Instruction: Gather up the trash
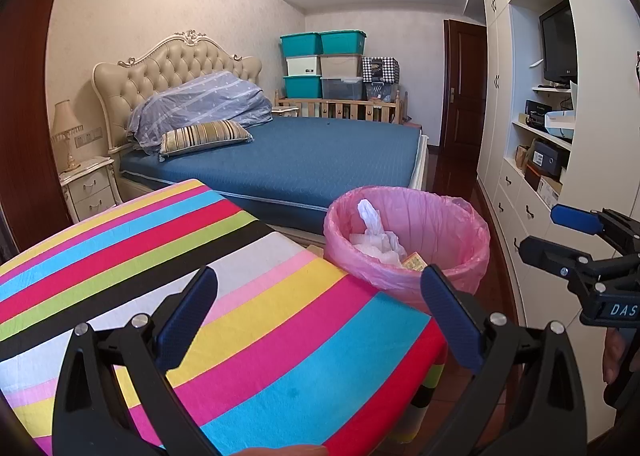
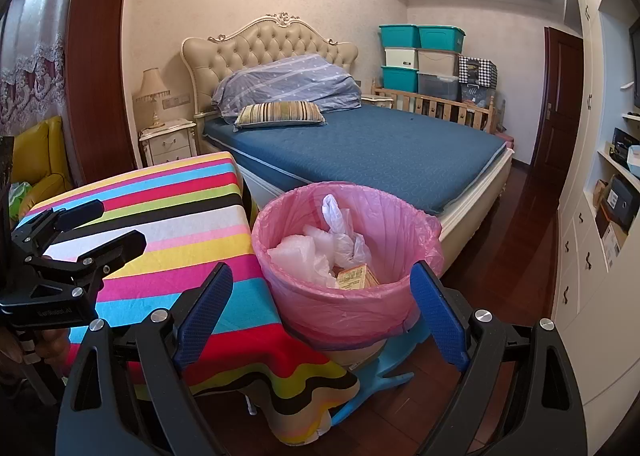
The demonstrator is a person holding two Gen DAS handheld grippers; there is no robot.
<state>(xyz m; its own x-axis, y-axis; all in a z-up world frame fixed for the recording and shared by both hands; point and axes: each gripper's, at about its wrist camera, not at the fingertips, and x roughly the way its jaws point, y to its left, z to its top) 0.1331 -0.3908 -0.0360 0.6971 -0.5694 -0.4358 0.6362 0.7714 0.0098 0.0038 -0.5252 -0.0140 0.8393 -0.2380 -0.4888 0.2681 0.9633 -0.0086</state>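
Bin: a round bin [image 2: 344, 296] lined with a pink bag [image 2: 400, 216] stands on the floor, just beside the corner of the striped table [image 1: 224, 296] and near the foot of the bed [image 2: 360, 160].
Bin contents: crumpled white plastic bags [image 2: 340, 240] and a small yellowish carton [image 2: 356, 276] lie inside; the bin looks roughly half full, though its bottom is hidden.
Bag edge: the pink bag is folded over the rim all the way round, with a loose flap on the side toward the bed.
Left gripper: the left gripper [image 1: 320, 316] hangs over the near corner of the table, jaws spread wide, nothing between them.
Right gripper: the right gripper [image 2: 324, 308] faces the bin from just in front, jaws spread wide with the bin's near wall showing between them, but the pads hold nothing.
Table top: bare striped cloth; no litter shows on it.
Step, as I judge it: loose trash seems already in the bin, so gathering up the bag is probably next.
How to do it well: take the folded bag edge at two opposite points, one gripper each, pinching only the thin film and not the rim.
Care: lift both sides evenly so the bags and carton stay inside; thin film may tear or slip if pulled hard.
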